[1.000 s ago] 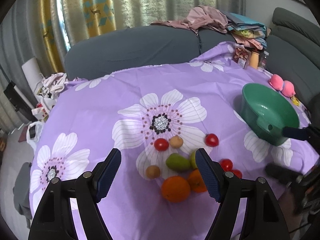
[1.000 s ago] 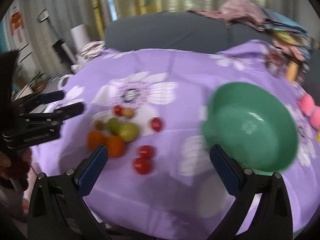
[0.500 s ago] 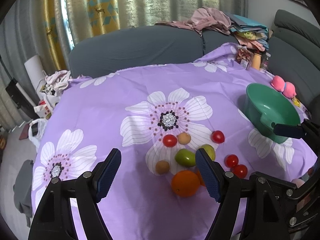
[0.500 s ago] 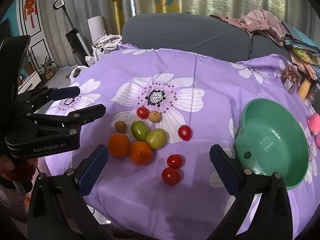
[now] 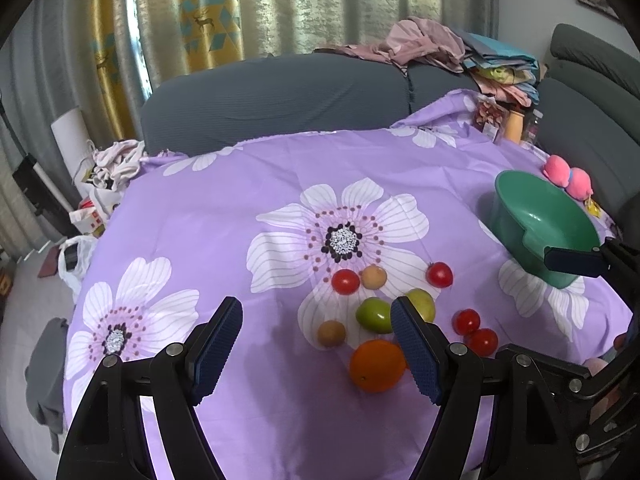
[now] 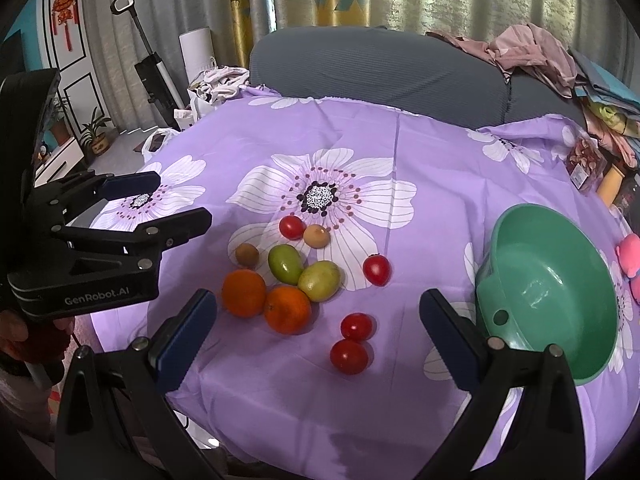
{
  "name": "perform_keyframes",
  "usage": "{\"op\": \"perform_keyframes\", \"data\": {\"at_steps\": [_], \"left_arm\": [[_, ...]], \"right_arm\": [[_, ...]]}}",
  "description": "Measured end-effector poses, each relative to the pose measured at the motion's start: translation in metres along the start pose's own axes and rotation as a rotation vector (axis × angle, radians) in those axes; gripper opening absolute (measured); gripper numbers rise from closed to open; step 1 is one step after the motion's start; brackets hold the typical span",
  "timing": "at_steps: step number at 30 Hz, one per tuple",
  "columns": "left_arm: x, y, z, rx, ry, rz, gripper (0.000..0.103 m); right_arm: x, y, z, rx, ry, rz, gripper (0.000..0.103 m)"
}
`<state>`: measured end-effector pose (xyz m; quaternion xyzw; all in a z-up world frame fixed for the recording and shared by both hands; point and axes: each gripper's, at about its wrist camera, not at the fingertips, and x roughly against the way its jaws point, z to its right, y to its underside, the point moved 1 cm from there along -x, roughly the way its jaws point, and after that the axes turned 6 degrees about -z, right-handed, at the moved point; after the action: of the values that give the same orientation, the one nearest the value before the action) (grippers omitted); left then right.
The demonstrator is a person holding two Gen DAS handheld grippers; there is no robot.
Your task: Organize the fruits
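While both grippers hover above the near edge of a table draped in a purple floral cloth (image 6: 440,168), neither touches or holds anything. The left gripper (image 5: 316,344) has its blue-padded jaws spread wide apart over the cloth near that edge. The right gripper (image 6: 318,332) is likewise spread wide, with nothing between its pads.

Fruits lie in a loose cluster on the cloth toward the near edge, at the lower petals of the big white flower print. Two oranges (image 6: 244,293) sit side by side and touching, closest to the near edge. Just behind them lie a green mango (image 6: 285,265) and a yellow-green mango (image 6: 319,281), touching each other. A small brown kiwi (image 6: 247,254) rests just left of the green mango. Farther in, a red tomato (image 6: 291,227) sits beside a small tan round fruit (image 6: 316,236). Another tomato (image 6: 376,269) lies alone to the right of the mangoes. Two more tomatoes (image 6: 349,356), touching, lie near the near edge, between the right gripper's pads in its own view.

A green plastic bowl (image 6: 576,344) stands near the right edge of the table, tilted toward the camera and holding no fruit. A pink soft toy (image 5: 568,176) lies just beyond it at the right edge. A grey sofa (image 6: 380,64) runs behind the far edge, with clothes piled on its back.
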<state>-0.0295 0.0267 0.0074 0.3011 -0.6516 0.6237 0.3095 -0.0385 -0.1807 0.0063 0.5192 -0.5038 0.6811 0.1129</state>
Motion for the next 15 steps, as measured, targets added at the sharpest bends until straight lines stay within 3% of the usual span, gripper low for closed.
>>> {"op": "perform_keyframes", "data": {"at_steps": [15], "left_arm": [[-0.0006, 0.0008, -0.0017, 0.0, -0.001, 0.0, 0.077]], "right_arm": [[-0.0013, -0.0018, -0.0027, 0.015, -0.002, -0.007, 0.102]]}}
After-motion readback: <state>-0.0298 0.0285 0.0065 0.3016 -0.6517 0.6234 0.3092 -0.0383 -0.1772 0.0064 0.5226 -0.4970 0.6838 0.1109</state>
